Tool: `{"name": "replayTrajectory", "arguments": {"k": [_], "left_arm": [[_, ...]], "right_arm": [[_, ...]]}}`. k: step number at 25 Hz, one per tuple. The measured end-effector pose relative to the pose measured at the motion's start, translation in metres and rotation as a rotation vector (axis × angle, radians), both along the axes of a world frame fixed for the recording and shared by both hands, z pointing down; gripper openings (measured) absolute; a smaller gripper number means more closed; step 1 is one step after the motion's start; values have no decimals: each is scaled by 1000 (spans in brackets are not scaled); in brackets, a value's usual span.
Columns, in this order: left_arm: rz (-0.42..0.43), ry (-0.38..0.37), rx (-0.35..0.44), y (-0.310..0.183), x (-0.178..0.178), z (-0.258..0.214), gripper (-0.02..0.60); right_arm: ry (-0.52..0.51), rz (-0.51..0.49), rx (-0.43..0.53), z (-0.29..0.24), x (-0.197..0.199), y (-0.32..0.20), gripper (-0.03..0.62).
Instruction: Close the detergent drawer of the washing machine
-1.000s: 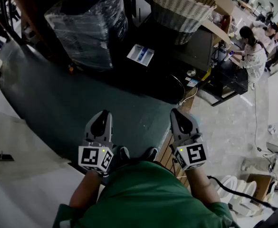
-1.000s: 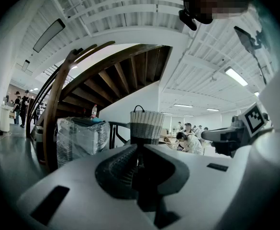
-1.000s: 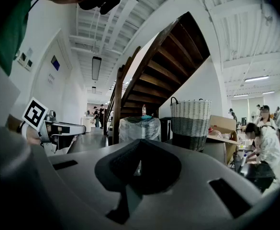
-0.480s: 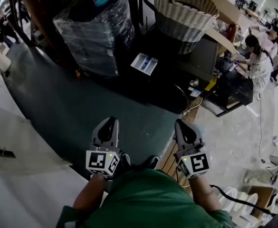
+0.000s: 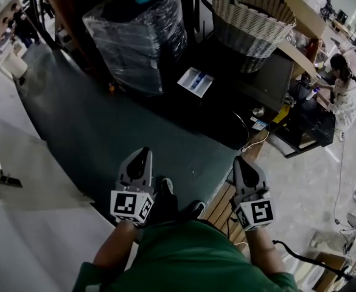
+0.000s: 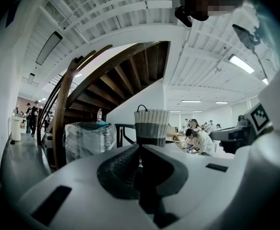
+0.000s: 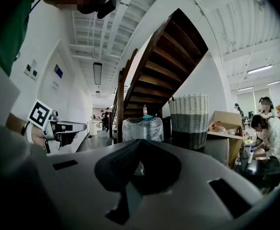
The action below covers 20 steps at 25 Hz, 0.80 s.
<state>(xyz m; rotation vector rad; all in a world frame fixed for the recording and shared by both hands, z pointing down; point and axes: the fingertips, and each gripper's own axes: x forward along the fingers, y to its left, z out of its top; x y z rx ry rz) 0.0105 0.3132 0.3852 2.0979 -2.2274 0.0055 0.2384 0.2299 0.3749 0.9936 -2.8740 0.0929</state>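
Left gripper and right gripper, jaws pressed together on nothing, sit at the waist; detergent drawer stands open well ahead, below the wicker basket, roughly midway between them, neither clearly nearer

dark green floor, white-and-grey woven basket, green shirt

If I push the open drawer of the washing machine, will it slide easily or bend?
The drawer looks like rigid plastic, so it probably stays stiff. It sticks out of the dark washing machine, so a light straight push should likely slide it in.
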Motion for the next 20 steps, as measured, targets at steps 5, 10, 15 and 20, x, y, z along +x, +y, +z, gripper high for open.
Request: {"name": "replayTrajectory", "arguments": {"k": [5,10,15,20], "left_arm": [[39,17,4,-20,-11,8,32],[70,66,-12,-53,-38,21,32],[106,79,-14,-92,-79,29,32],[175,45,-24,-135,-113,40,32]], "right_arm": [[41,17,-9,9,-15,-18,15],[53,55,-7,9,-36,-45,15],[97,114,-14,13,-69,-77,15],[144,178,-42,24,-106,-108,15]]}}
